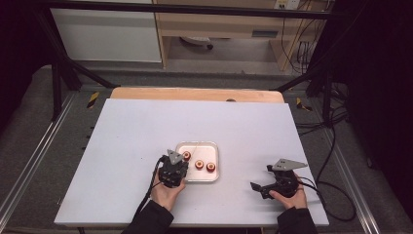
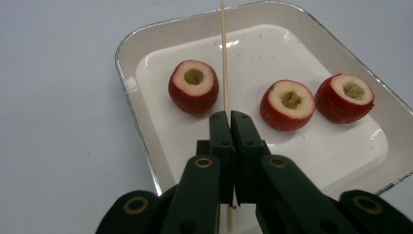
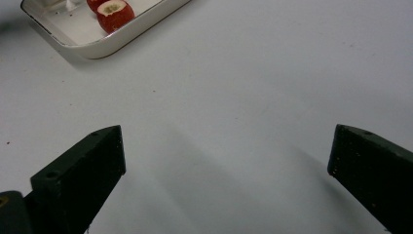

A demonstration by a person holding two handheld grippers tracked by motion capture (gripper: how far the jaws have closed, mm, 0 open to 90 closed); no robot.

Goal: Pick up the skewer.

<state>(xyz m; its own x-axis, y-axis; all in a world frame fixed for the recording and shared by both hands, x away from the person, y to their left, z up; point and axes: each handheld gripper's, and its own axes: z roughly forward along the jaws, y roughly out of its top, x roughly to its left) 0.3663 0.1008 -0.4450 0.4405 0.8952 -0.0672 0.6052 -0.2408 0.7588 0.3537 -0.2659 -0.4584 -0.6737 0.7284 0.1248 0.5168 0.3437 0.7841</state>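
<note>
A white tray holds three red cored fruits, hollow side up. They lie in a row in the high view. My left gripper is over the tray's near left part, shut on a thin wooden skewer. The skewer runs away from the jaws, just right of the left fruit. My right gripper stands open above bare table, right of the tray, jaws wide with nothing between them. In its view the tray corner and one fruit lie at the top left.
The white tabletop reaches past the tray on all sides. A wooden edge runs behind it. Black frame bars and cables stand off the table at the sides.
</note>
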